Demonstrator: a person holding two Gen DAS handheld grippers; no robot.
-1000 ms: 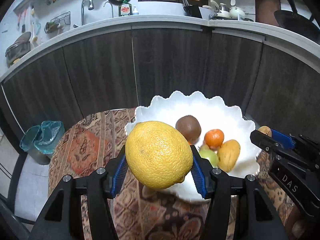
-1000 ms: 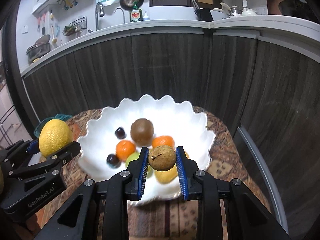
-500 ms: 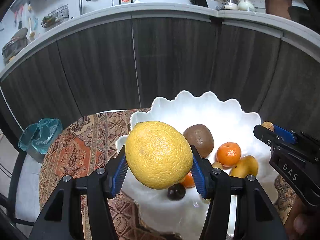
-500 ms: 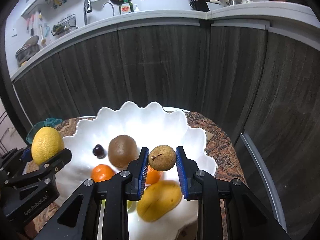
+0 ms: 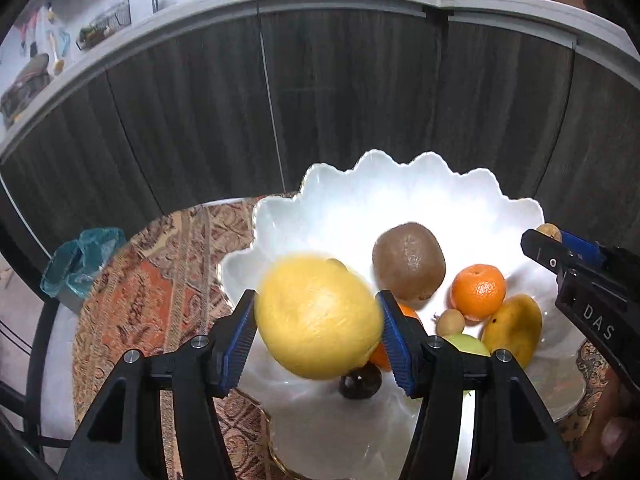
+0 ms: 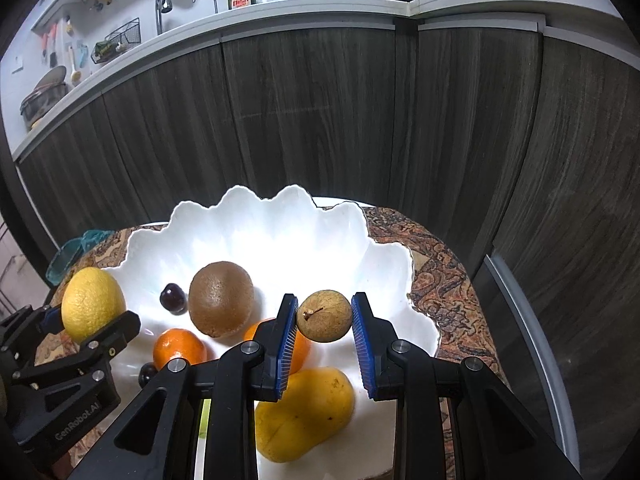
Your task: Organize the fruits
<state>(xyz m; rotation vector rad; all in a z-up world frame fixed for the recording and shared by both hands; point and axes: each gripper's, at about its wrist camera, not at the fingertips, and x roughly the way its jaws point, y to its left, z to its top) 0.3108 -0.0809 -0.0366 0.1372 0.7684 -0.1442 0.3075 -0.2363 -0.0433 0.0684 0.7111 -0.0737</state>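
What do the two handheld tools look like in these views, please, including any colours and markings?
Both tools are matte black plastic frames with silver screw heads and blue ribbed pads lining the fingers. The left tool carries white "GenRobot.AI" lettering on its side; the right tool shows "DAS". No cables or sleeves are visible.

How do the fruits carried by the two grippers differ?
The lemon in the left gripper is large, yellow and motion-blurred; that gripper's jaws have just been opening around it. The small brown fruit in the right gripper is round, stemmed, sharp and firmly clamped. Both hang over the white bowl.
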